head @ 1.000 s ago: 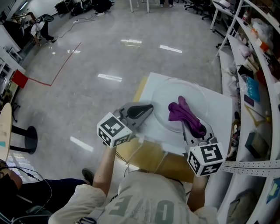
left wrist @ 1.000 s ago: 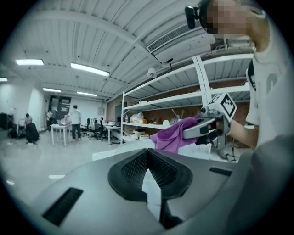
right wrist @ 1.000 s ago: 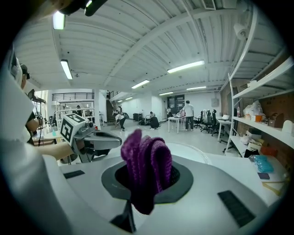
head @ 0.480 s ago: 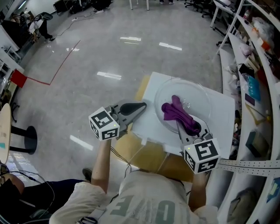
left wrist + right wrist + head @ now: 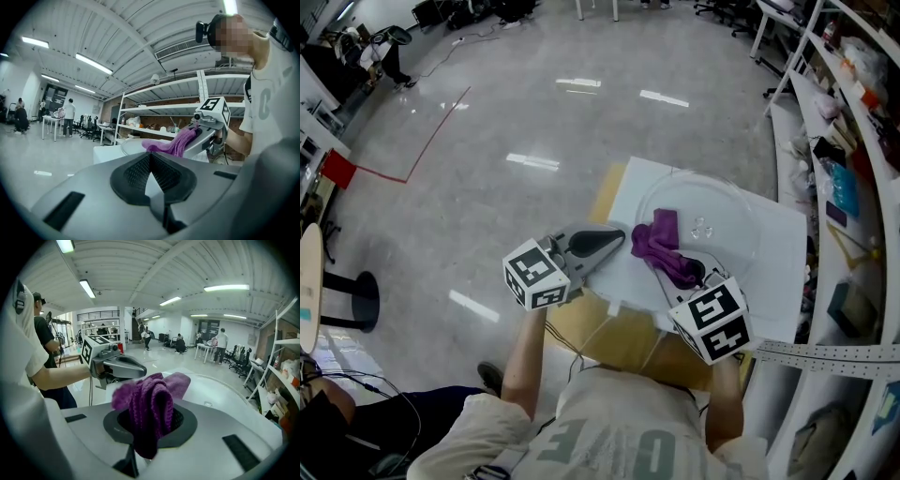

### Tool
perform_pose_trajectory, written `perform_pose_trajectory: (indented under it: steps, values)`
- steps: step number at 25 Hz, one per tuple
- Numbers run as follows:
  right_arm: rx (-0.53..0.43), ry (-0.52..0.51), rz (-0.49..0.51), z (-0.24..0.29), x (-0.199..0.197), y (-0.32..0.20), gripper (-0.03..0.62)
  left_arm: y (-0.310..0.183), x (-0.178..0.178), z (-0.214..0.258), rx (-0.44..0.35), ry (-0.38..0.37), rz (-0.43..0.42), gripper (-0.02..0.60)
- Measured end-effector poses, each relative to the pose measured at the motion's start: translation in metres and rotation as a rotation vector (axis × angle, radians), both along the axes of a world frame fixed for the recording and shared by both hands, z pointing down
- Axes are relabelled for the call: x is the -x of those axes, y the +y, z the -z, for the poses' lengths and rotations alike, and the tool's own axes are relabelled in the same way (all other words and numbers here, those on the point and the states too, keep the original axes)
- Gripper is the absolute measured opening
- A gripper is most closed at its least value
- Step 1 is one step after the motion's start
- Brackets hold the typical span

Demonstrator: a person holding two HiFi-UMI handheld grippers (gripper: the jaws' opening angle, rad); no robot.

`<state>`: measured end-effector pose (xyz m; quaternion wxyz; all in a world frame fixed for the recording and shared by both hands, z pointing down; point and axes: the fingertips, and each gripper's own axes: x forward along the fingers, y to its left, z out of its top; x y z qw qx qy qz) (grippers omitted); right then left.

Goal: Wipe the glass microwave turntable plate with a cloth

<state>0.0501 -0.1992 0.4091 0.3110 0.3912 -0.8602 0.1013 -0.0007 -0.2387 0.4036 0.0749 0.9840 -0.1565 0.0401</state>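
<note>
At glass plate (image 5: 733,223) rim, right gripper (image 5: 685,274) jaws pinching cloth (image 5: 660,244), left gripper (image 5: 616,238) jaws pressed together

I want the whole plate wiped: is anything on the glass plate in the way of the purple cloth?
Nothing visible. The right gripper holds the purple cloth at the left rim of the glass plate, whose remaining surface is bare. The left gripper, jaws shut and empty, sits off the plate's left side.
</note>
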Motion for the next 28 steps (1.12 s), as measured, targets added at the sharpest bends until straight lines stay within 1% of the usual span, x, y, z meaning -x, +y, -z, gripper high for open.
perform_pose_trajectory:
  steps: [2, 8, 10, 12, 15, 18, 21, 24, 26, 28]
  values:
    - [0.009, 0.000, 0.020, 0.000, 0.005, 0.004, 0.061, 0.000, 0.002, 0.000, 0.002, 0.001, 0.000, 0.002]
    - [0.052, -0.072, 0.057, 0.002, 0.018, 0.028, 0.061, 0.006, 0.005, 0.002, 0.004, 0.016, -0.001, 0.002]
    - [0.053, -0.092, 0.066, 0.003, 0.023, 0.035, 0.061, 0.008, 0.005, 0.003, 0.000, 0.018, -0.002, 0.002]
    - [0.032, -0.127, 0.065, 0.010, 0.024, 0.038, 0.061, 0.009, 0.006, 0.002, -0.002, 0.013, -0.003, 0.002]
    - [-0.035, -0.209, 0.020, 0.033, 0.014, 0.037, 0.061, 0.010, 0.006, 0.001, -0.005, 0.008, -0.014, 0.002]
    - [-0.111, -0.273, -0.045, 0.057, -0.008, 0.033, 0.061, 0.009, 0.004, 0.001, -0.020, 0.003, -0.018, 0.002]
    - [-0.159, -0.291, -0.103, 0.068, -0.031, 0.028, 0.061, 0.007, 0.002, 0.001, -0.003, 0.018, -0.023, 0.002]
    - [-0.163, -0.292, -0.150, 0.068, -0.047, 0.028, 0.061, 0.006, 0.003, 0.001, 0.020, 0.022, -0.041, 0.002]
    - [-0.157, -0.289, -0.164, 0.065, -0.052, 0.029, 0.061, 0.007, 0.000, -0.002, 0.015, -0.022, -0.064, 0.002]
    - [-0.150, -0.284, -0.167, 0.062, -0.054, 0.030, 0.061, 0.008, -0.004, -0.006, 0.007, -0.088, -0.101, 0.002]
